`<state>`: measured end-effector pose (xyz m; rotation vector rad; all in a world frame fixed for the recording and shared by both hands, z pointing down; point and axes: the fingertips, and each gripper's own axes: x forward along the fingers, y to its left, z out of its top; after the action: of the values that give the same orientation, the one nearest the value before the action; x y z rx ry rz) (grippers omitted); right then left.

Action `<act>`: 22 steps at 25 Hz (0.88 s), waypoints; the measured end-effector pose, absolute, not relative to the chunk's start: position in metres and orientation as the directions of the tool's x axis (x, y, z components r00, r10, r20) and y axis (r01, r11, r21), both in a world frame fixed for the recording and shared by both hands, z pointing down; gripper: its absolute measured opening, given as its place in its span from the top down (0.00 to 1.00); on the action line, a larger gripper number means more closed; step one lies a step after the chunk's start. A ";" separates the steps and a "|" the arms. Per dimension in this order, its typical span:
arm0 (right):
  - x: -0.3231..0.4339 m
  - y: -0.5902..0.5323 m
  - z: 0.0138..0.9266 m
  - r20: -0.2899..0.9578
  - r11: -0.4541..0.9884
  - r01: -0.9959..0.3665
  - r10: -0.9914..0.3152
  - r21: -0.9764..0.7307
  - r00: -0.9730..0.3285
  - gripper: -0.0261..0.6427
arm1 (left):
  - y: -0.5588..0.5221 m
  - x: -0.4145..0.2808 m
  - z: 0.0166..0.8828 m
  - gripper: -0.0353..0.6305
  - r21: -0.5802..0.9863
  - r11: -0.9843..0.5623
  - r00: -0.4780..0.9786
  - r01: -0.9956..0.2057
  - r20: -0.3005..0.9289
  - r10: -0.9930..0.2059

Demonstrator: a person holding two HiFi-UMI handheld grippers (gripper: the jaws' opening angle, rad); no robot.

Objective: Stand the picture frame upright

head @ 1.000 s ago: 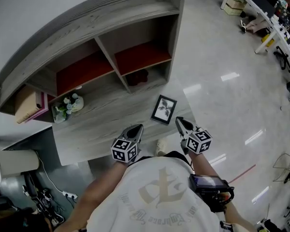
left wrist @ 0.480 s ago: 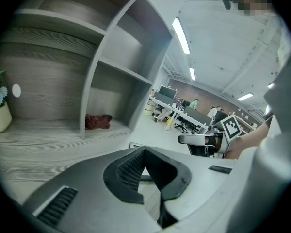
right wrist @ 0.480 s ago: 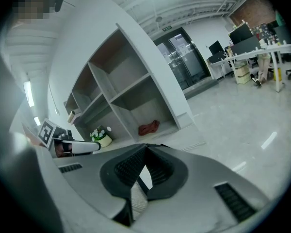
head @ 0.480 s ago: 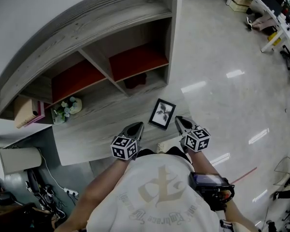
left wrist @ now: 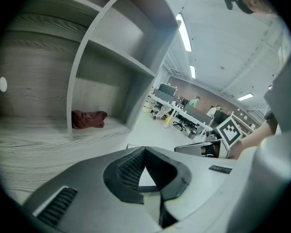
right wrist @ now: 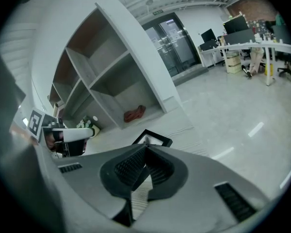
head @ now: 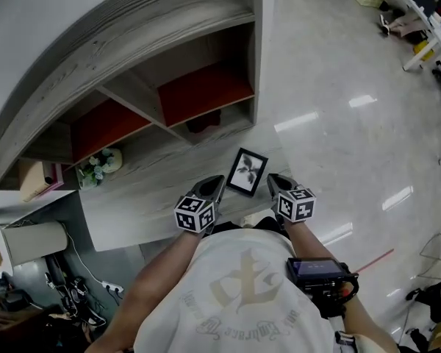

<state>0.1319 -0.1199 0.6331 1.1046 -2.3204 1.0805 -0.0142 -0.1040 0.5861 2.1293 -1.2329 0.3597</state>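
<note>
Shelf unit [head: 132, 57] is looming over the tabletop [head: 154, 190]. Picture frame [head: 248, 172] is lying flat, face up, near the front-right corner, its long axis running away from me. It is sitting just ahead, between left gripper [head: 216, 182] and right gripper [head: 273, 180] (right squarer on). I am reading both jaws closed and holding nothing.

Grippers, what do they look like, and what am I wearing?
Left gripper and right gripper are light grey shells tapering to dark ribbed pads; each carries a cube of black-and-white square markers. You wear a white short-sleeved T-shirt with an emblem.
</note>
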 end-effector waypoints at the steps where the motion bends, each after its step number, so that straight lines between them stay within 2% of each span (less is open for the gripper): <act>1: 0.130 -0.122 0.635 0.588 0.400 -0.772 -0.500 -0.495 -0.636 0.95 | -0.107 -0.011 0.590 0.93 0.396 -0.355 0.526 -0.847 0.529 -0.666; 14: 0.129 -0.130 0.661 0.638 0.333 -0.786 -0.461 -0.520 -0.617 0.95 | -0.121 -0.004 0.637 0.93 0.415 -0.311 0.515 -0.855 0.611 -0.602; 16: 0.128 -0.130 0.667 0.650 0.313 -0.789 -0.449 -0.529 -0.614 0.88 | -0.123 -0.003 0.644 0.92 0.406 -0.312 0.510 -0.859 0.628 -0.587; 18: 0.129 -0.131 0.673 0.667 0.291 -0.799 -0.442 -0.527 -0.600 0.83 | -0.126 0.001 0.653 0.83 0.403 -0.315 0.511 -0.860 0.648 -0.565; 22: 0.126 -0.131 0.689 0.707 0.252 -0.823 -0.424 -0.509 -0.566 0.73 | -0.134 0.005 0.672 0.74 0.383 -0.318 0.497 -0.867 0.691 -0.525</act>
<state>0.1258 -0.1307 0.6891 1.1343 -2.1014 1.2543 0.0054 -0.1342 0.6721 1.9935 -1.1425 0.5826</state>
